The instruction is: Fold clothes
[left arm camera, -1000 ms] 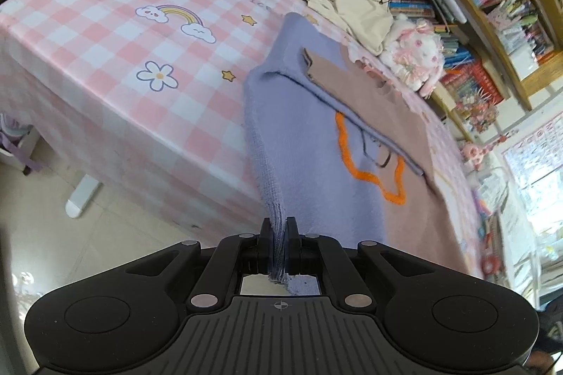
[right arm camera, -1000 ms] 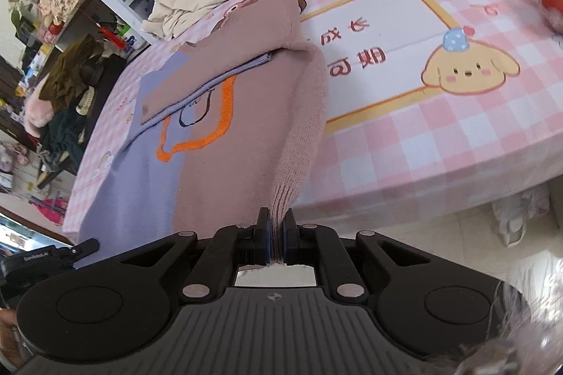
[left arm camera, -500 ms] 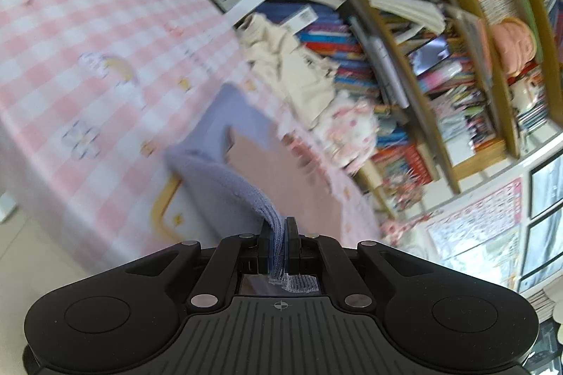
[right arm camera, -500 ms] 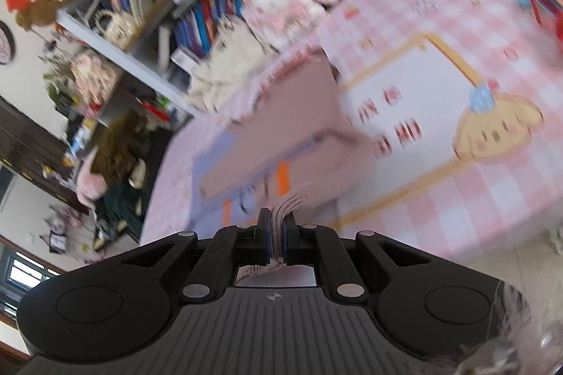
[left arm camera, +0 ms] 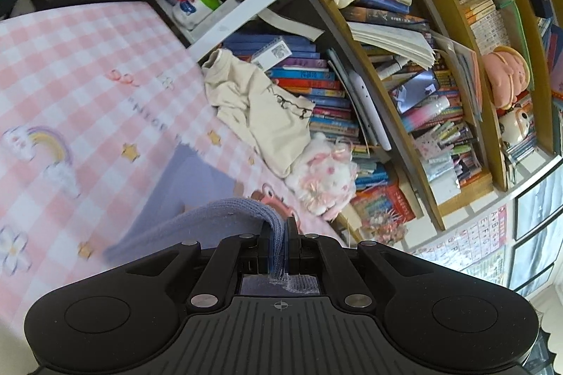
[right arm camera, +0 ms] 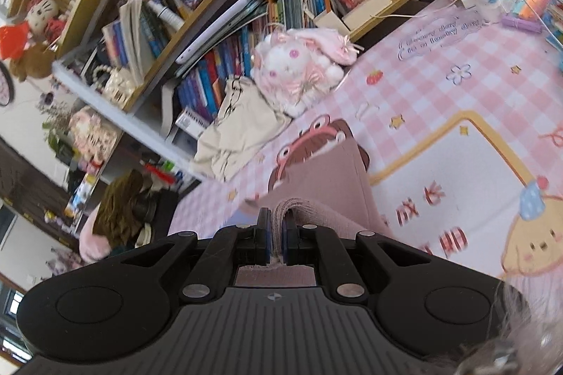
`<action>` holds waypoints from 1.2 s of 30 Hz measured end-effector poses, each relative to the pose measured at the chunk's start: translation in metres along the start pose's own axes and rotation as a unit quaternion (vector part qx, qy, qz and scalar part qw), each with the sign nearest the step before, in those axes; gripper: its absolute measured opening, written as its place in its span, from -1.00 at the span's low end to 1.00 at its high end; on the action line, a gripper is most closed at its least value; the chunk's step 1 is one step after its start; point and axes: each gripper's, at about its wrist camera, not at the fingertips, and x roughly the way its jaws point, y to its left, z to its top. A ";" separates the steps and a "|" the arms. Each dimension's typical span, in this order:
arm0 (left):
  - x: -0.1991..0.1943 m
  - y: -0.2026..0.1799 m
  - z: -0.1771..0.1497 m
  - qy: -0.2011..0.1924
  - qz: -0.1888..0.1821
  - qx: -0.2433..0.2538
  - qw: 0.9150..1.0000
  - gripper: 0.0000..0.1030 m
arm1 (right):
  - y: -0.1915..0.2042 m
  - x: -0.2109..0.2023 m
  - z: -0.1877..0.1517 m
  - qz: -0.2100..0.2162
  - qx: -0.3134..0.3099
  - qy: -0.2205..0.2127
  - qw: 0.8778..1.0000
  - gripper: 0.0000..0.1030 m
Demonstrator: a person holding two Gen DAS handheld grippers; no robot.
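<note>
Left wrist view
Gripper state: left gripper (left arm camera: 280,236) is closed on the lilac edge of the sweater (left arm camera: 197,185), knit bunched between the pads.
Garment position: the lilac side runs forward and left from the jaws, down onto the desk (left arm camera: 70,65) with its pink checked cover.
Appearance: ribbed hem at the jaws, flat lilac panel beyond; partly blurred.
Surroundings: a cream garment (left arm camera: 257,104) and a plush toy (left arm camera: 323,177) lie further back against the bookshelf (left arm camera: 404,75).

Right wrist view
Gripper state: right gripper (right arm camera: 277,234) is clamped on the dusty-pink edge of the same sweater (right arm camera: 334,174), hem arched between the pads.
Garment position: the pink side runs ahead and slightly right, its far end on the desk (right arm camera: 440,65).
Deciding relation: judged, both held corners sit nearest the person with the garment's length lying ahead toward the shelf; neither hand appears closer, so the fold would go forward along that axis.
</note>
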 end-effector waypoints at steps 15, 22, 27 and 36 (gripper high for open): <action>0.093 0.023 0.046 0.053 0.027 -0.010 0.998 -0.92 | -0.010 0.095 0.040 -0.055 0.018 0.009 0.998 -0.87; 0.121 0.038 0.055 0.075 0.052 -0.015 0.996 -0.89 | -0.017 0.136 0.050 -0.080 0.007 0.031 0.996 -0.82; 0.135 0.044 0.062 0.103 0.098 -0.005 0.990 -0.18 | -0.021 0.150 0.057 -0.121 -0.021 0.015 0.992 -0.03; 0.141 0.024 0.039 0.111 0.168 0.232 0.952 -0.11 | -0.015 0.171 0.033 -0.182 -0.187 0.054 0.964 -0.02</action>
